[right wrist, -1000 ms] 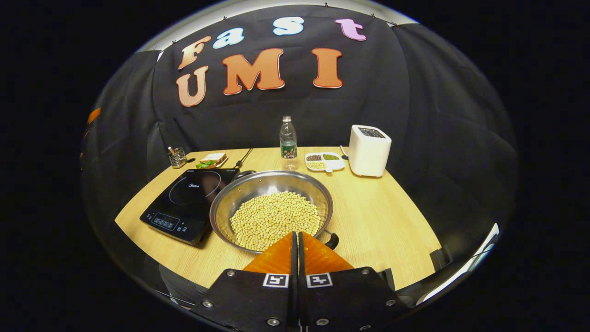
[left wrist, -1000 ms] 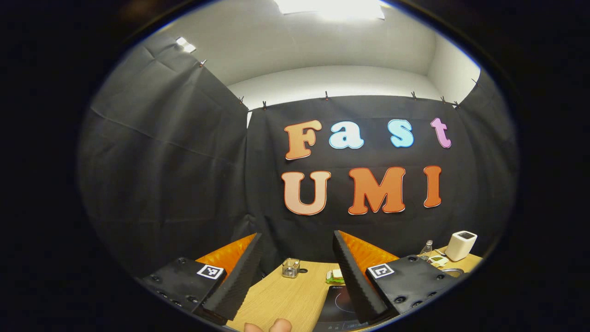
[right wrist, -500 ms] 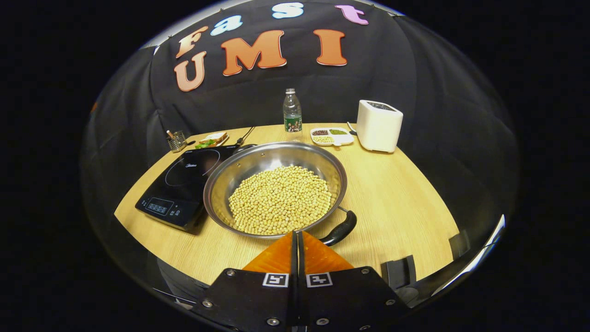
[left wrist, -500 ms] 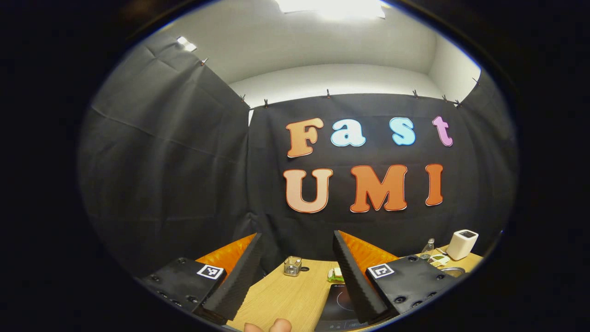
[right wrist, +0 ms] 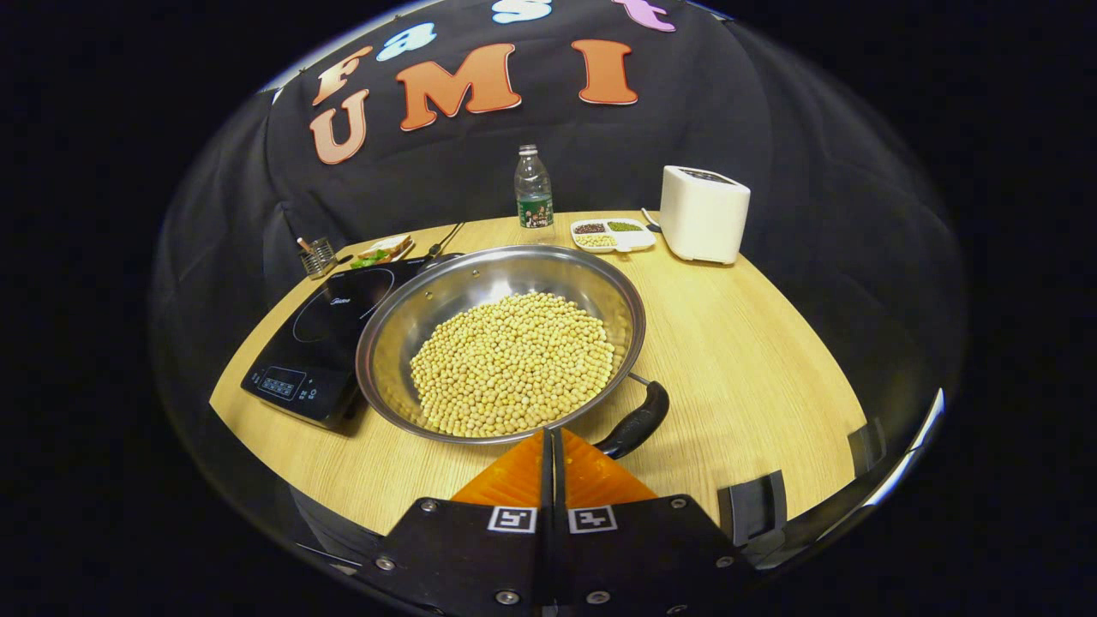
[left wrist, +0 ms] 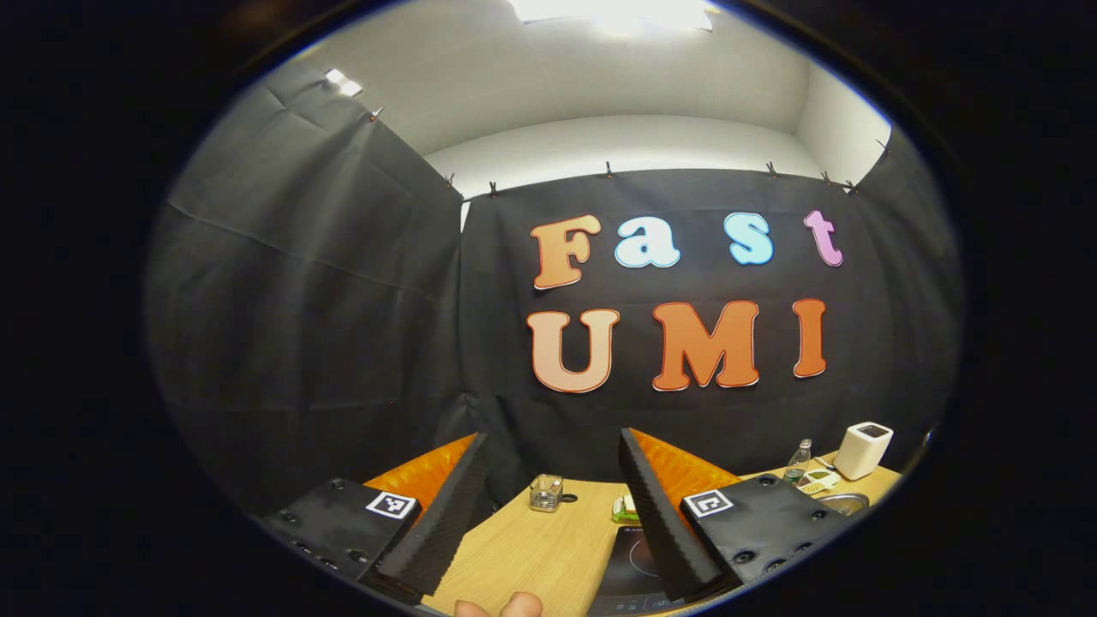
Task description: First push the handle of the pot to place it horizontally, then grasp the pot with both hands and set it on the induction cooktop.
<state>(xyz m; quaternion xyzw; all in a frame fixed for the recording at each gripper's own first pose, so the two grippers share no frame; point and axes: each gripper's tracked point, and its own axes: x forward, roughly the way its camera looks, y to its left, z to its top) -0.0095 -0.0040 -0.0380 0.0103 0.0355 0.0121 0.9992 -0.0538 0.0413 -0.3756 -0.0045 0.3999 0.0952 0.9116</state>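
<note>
Our right gripper (right wrist: 551,437) is clenched empty at the tabletop's (right wrist: 737,360) near edge, beside the pot's handle (right wrist: 638,420). The pot (right wrist: 501,343) of beans (right wrist: 512,360) touches the cooktop (right wrist: 321,343). Our left gripper (left wrist: 553,506) hangs released. A hard shove could spill beans.

Your two handheld grippers, seen from their own cameras

Your left gripper (left wrist: 548,446) has two black plates, each studded with round screws and bearing a square black-and-white marker, and its wedge fingers have ribbed inner faces. Your right gripper (right wrist: 548,439) has the same black screwed plates with two square markers side by side. Two of your fingertips (left wrist: 500,608) peek in below.
</note>
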